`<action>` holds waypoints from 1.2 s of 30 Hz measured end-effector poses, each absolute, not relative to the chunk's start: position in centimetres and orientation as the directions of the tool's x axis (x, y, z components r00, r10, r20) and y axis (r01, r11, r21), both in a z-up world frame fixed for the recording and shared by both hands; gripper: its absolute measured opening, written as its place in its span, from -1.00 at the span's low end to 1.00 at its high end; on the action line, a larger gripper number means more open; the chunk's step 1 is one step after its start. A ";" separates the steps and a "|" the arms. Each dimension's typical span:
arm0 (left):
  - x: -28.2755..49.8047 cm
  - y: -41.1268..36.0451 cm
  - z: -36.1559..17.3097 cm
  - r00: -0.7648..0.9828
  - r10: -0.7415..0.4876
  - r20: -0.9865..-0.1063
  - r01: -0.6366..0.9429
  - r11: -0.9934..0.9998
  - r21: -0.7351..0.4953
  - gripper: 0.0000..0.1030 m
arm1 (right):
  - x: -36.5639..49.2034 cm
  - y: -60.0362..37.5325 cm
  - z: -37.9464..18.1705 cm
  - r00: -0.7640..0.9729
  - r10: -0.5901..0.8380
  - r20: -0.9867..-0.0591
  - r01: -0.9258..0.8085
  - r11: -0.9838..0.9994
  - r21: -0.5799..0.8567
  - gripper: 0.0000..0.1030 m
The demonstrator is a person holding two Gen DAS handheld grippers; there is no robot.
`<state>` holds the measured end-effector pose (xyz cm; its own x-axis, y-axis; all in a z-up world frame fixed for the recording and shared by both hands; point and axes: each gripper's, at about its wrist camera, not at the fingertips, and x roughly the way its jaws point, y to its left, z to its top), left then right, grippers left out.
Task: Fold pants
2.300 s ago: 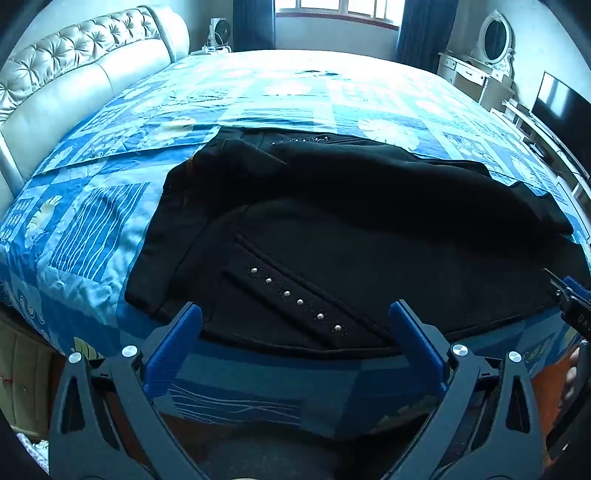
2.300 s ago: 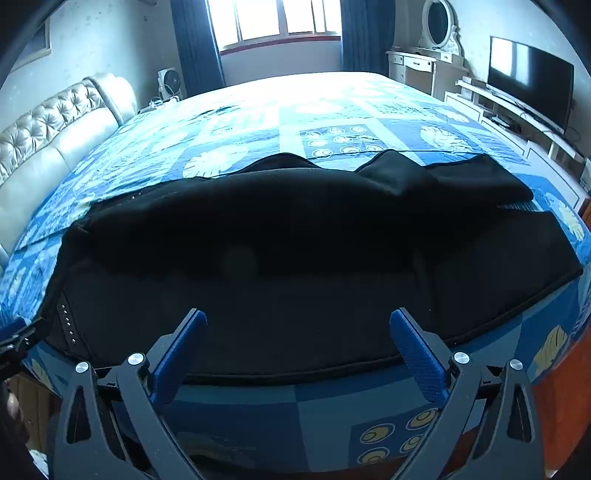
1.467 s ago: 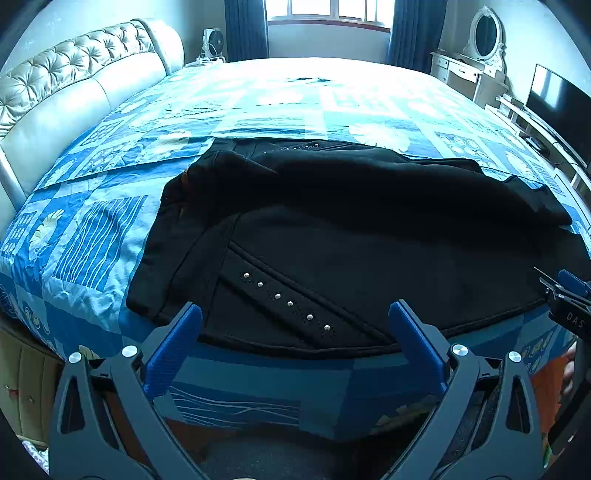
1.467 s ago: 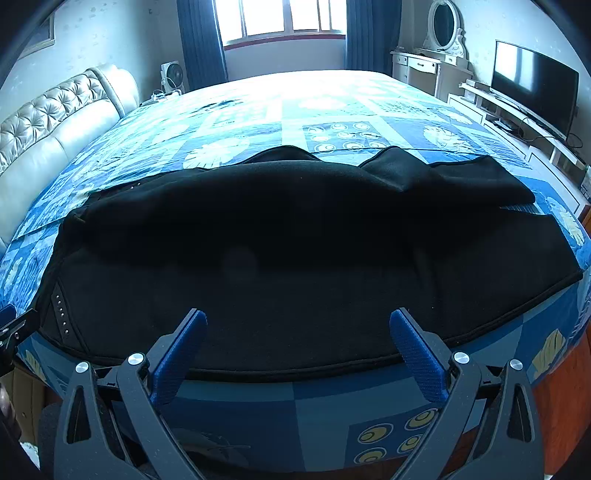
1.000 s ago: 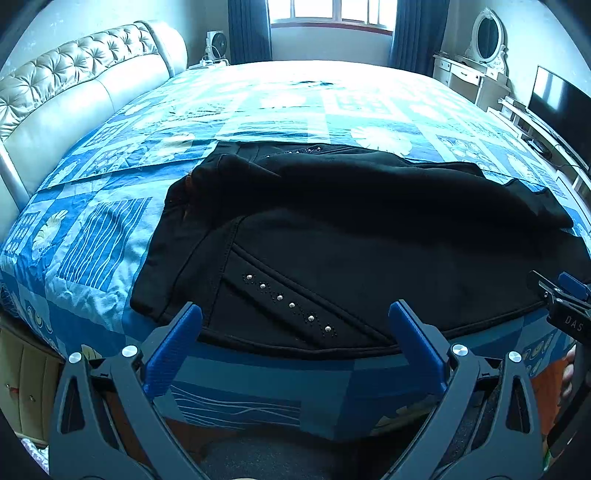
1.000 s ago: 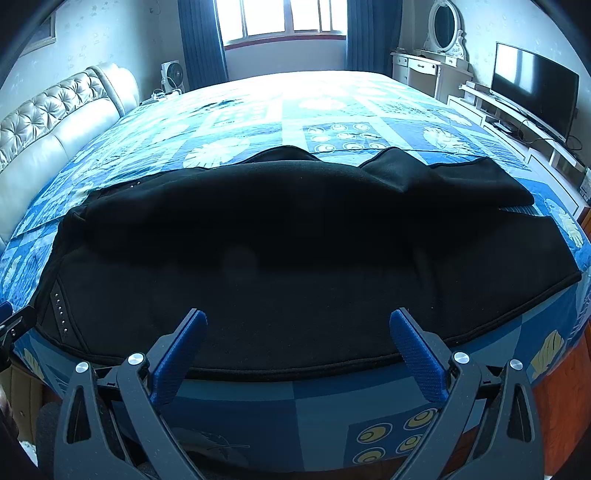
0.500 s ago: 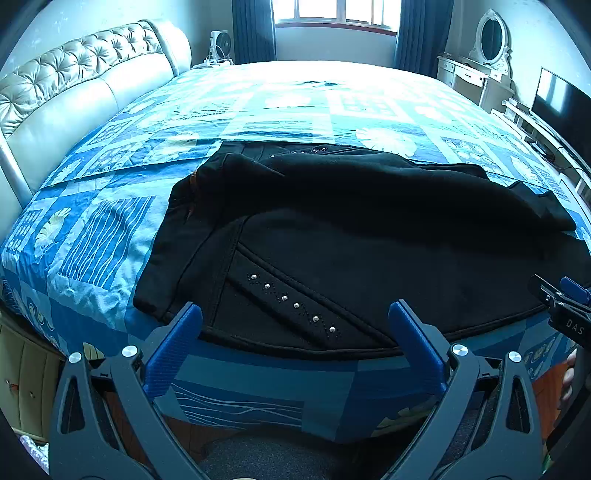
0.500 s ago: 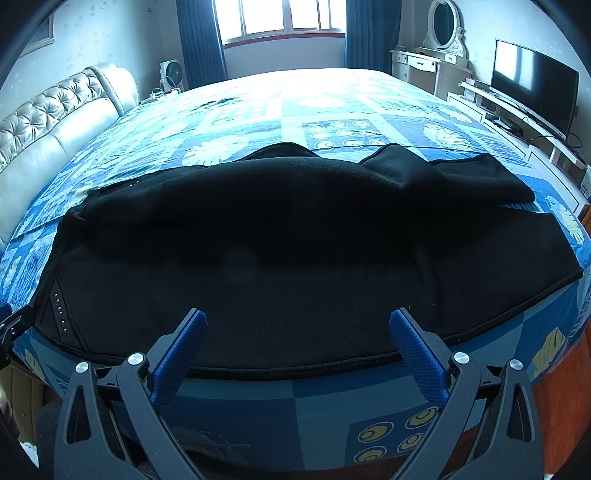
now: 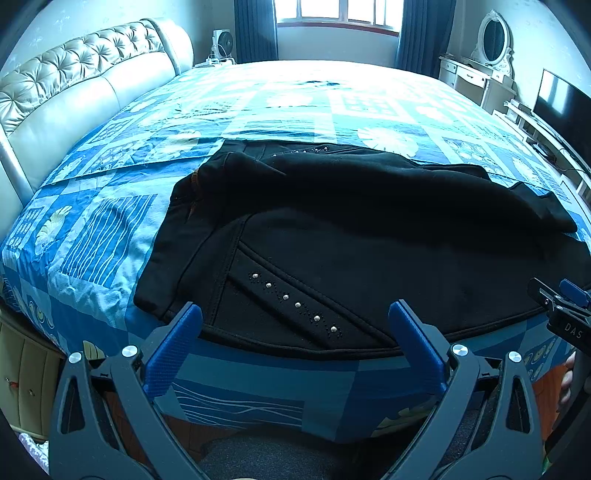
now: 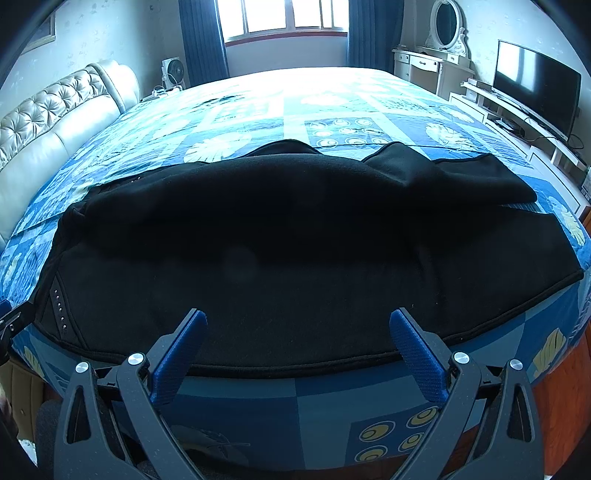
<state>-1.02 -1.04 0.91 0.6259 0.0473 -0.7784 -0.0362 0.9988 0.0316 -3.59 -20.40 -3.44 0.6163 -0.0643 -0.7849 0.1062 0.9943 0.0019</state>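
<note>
A: Pants (image 9: 369, 236), where versus the grippers?
B: Flat on the bed (image 9: 295, 99), along its near edge. Left gripper (image 9: 295, 336) hangs just off that edge, in front of the waist end; the near hem runs right between its fingertips in the left wrist view. Not touching cloth.
A: Left gripper state?
B: Spread wide, blue pads (image 9: 173, 350) well apart, nothing between them.
A: Right one?
B: Right gripper (image 10: 299, 336) is also just off the bed edge, facing the leg part of the pants (image 10: 295, 240). Released too, pads (image 10: 417, 358) wide, empty. Hem line passes just past its fingertips.
A: Do they see each other?
B: Yes. The right gripper's tip shows at the right margin of the left wrist view, and a bit of the left gripper at the left margin of the right wrist view.
A: Look of the pants?
B: Black, soft, matte fabric. Laid sideways, waist to the left, legs to the right. The far leg lies bunched and overlaps the near leg in a thick ridge. A slanted pocket strip with a row of silver studs (image 9: 295, 304) sits near the left gripper. More studs on the far waist edge. Leg ends at right, one rumpled on top.
A: Surroundings, left to right?
B: Tufted headboard (image 9: 74, 85), blue patchwork bedspread, window (image 10: 284, 18), dresser with mirror (image 10: 443, 33), TV (image 10: 535, 96).
</note>
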 end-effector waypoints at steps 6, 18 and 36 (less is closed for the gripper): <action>-0.9 -0.9 0.9 0.626 0.049 -0.778 -0.041 0.999 0.030 0.96 | -3.6 -20.3 -3.5 0.616 -0.065 -0.785 0.106 0.994 0.001 0.93; -0.9 -0.8 0.9 0.625 0.049 -0.779 -0.041 0.999 0.031 0.96 | -3.6 -20.2 -3.6 0.617 -0.065 -0.785 0.105 0.995 -0.001 0.93; -1.0 -0.8 0.9 0.626 0.049 -0.778 -0.041 0.999 0.030 0.96 | -3.7 -19.7 -3.6 0.617 -0.061 -0.785 0.099 0.995 0.000 0.92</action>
